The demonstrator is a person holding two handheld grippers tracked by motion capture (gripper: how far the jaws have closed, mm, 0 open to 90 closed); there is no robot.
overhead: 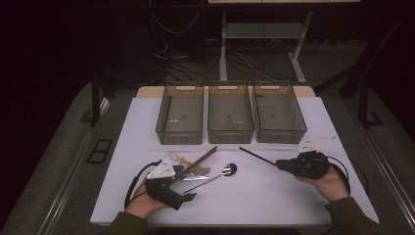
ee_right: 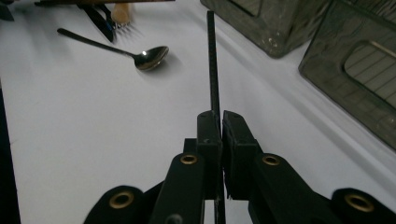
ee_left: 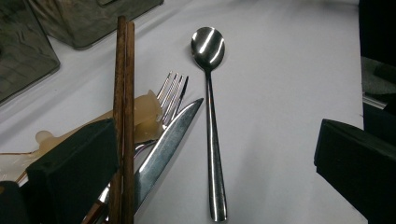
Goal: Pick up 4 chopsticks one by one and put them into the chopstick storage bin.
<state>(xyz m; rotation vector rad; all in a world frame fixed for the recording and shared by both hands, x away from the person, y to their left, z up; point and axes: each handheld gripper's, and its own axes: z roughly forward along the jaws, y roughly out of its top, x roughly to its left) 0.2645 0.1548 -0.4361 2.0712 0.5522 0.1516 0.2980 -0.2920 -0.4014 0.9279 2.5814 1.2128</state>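
Cutlery lies in a loose heap at the near left of the white table (overhead: pixel 274 196) in the high view: a pair of brown wooden chopsticks (overhead: pixel 198 163), a steel fork (overhead: pixel 201 171), a steel table knife (overhead: pixel 195 177) and a polished steel spoon (overhead: pixel 218 176). We see the left gripper (overhead: pixel 188 197) held low beside this heap, and the right gripper (overhead: pixel 279 164) at the near right, clamped on a thin black chopstick (overhead: pixel 257 156) that slants up and leftward toward the bins. Three smoky translucent plastic bins (overhead: pixel 230 119) stand side by side at the far edge of the table.

In the left gripper view, we find the jaws spread wide, one black pad at each lower corner, with the spoon (ee_left: pixel 212 121) lying lengthwise between them, bowl away from us, touched by neither. The wooden chopsticks (ee_left: pixel 123 112) run just beside the left pad, crossing over the knife (ee_left: pixel 163 149) and fork (ee_left: pixel 173 91); a pale, waxy-looking piece (ee_left: pixel 142 116) sits under them, though we cannot tell what it is.

In the right gripper view, we see the jaws drawn nearly together, pinching the black chopstick (ee_right: pixel 212 70), which points straight ahead above the table. The spoon (ee_right: pixel 140 55) lies well off to the left, and two bins (ee_right: pixel 355 70) stand at the right.
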